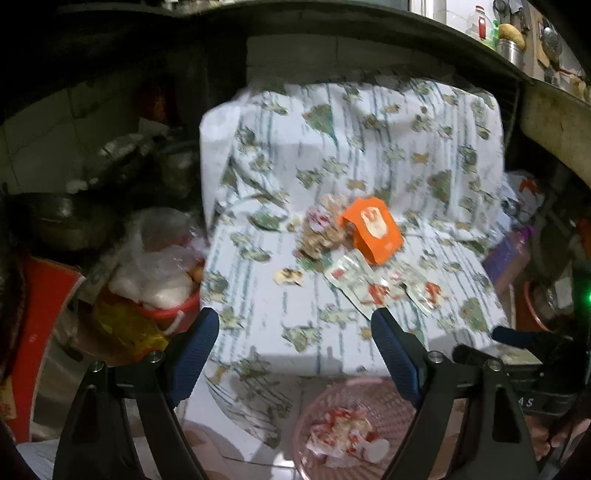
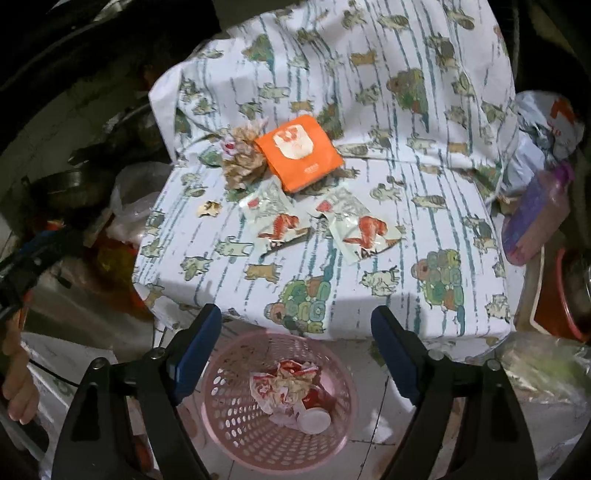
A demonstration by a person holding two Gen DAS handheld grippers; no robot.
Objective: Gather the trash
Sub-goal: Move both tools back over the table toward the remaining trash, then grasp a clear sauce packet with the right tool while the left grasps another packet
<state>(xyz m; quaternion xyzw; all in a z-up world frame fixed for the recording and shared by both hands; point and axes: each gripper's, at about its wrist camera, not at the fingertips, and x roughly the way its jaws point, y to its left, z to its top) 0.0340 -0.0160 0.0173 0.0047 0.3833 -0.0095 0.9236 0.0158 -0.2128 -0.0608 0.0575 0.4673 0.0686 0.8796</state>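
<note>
Though blurred leftward, pink basket (image 2: 277, 398) sharp rightward.

Left wrist view smeared throughout: cloth (image 1: 369, 155) print, orange packet (image 1: 373, 229) logo and wrappers (image 1: 373, 288) unreadable. Basket (image 1: 354, 432) at bottom centre cut by the frame edge, its right rim behind a gripper finger (image 1: 395, 358). Shelf items (image 1: 509, 33) at upper right too small to identify. Right wrist view: packet text (image 2: 312, 170) too small to read. Purple container (image 2: 535, 218) at right blurred. Dark clutter (image 2: 74, 177) at left indistinct.
</note>
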